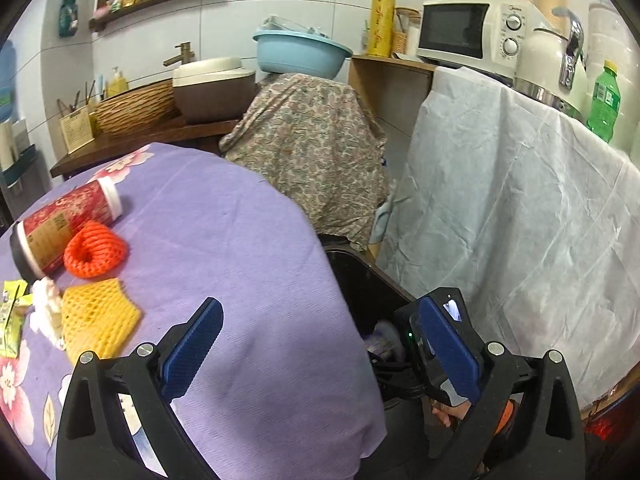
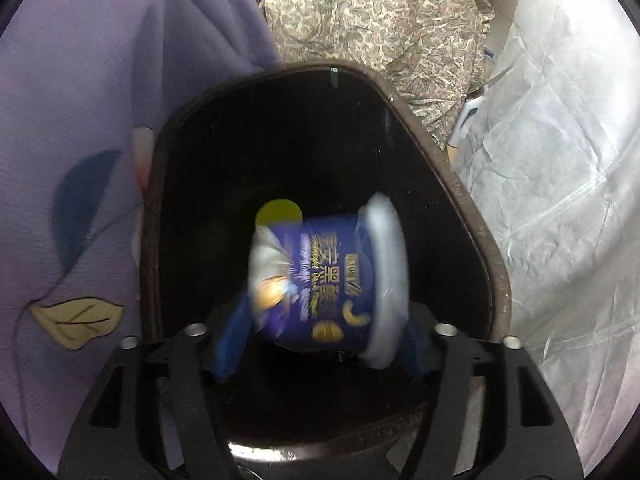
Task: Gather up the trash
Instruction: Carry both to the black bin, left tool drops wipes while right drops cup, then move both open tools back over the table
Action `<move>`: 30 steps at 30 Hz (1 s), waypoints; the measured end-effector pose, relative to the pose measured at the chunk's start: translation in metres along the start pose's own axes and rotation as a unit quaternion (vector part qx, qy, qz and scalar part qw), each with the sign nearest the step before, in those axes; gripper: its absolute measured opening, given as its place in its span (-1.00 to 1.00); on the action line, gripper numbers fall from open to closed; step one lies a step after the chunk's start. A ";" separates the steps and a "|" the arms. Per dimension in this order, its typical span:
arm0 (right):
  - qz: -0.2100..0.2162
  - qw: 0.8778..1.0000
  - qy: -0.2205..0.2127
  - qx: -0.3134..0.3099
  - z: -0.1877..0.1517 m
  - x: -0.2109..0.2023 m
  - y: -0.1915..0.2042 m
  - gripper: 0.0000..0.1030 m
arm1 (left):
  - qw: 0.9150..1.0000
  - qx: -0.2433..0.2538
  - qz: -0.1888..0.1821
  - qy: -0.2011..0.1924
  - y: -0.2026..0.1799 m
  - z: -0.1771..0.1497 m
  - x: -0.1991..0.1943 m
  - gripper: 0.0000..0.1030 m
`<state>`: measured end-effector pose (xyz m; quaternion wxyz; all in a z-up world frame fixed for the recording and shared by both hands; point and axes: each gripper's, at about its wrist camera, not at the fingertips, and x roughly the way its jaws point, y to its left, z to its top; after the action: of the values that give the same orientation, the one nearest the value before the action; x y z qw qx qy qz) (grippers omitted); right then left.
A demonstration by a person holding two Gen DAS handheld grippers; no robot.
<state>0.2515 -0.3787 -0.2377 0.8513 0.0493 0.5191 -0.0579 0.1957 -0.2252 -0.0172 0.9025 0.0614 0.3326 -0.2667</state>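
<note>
Right gripper [image 2: 320,344] angled into bin [image 2: 460,192]

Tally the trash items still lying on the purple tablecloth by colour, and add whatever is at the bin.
Red canister: 1
Orange foam net: 1
Yellow foam net: 1
White tissue wad: 1
Green-yellow wrapper: 1
Blue cup over the bin: 1
Total: 6

Blue cup [image 2: 328,280], black bin [image 2: 472,216], lilac floral cloth [image 2: 80,80]
</note>
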 end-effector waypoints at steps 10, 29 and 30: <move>-0.020 0.999 -0.038 0.011 -0.015 -0.041 0.001 0.51 | 1.000 -0.018 0.008 0.001 0.018 -0.011 -0.010 0.89; 0.087 0.983 -0.162 -0.019 0.009 -0.185 0.064 0.66 | 0.993 -0.090 0.074 0.001 0.107 -0.057 -0.067 0.89; 0.100 0.981 -0.165 -0.027 0.011 -0.191 0.075 0.66 | 0.992 -0.097 0.081 0.002 0.114 -0.060 -0.071 0.89</move>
<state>0.1857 -0.2975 -0.0613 0.9276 0.0673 0.3659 0.0340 0.1762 -0.0794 -0.0263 0.9222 0.0006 0.3525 -0.1588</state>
